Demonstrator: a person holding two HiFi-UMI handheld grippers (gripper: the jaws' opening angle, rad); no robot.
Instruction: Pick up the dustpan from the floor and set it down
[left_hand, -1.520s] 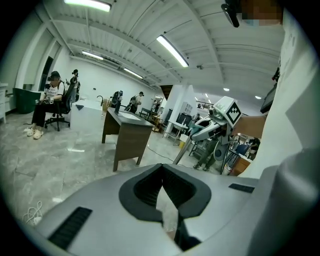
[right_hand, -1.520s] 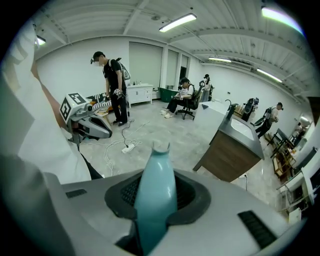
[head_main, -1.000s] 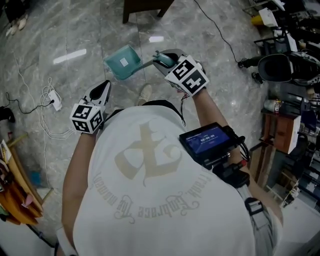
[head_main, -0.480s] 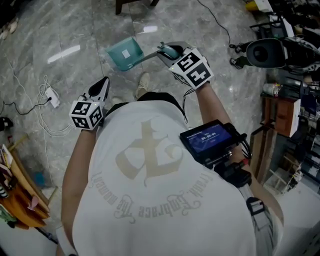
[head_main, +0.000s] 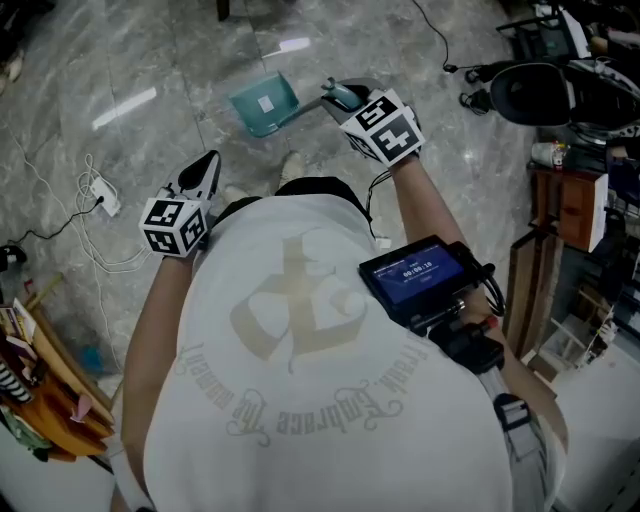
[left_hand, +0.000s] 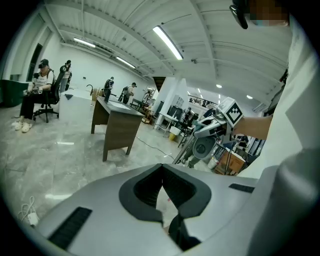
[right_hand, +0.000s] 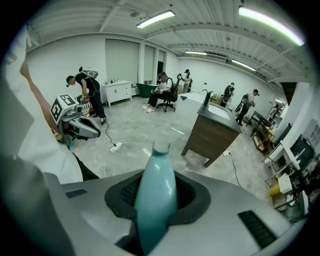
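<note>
Above marble floor (head_main: 130, 60), right tongs (head_main: 338, 96) clamp the dustpan (head_main: 265, 103) handle, left tongs (head_main: 207, 168) pressed together, empty; overhanging weight could twist it loose.

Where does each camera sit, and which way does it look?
Head view: on the person's head, looking steeply down; shows the white shirt, both arms, the left gripper and the right gripper holding the dustpan.
Left gripper view: on the left gripper, looking along its shut jaws across the room; shows the right forearm.
Right gripper view: on the right gripper, looking along the gripped dustpan; shows shirt and left arm.
Shared: both gripper views show the brown desk and the other gripper.
</note>
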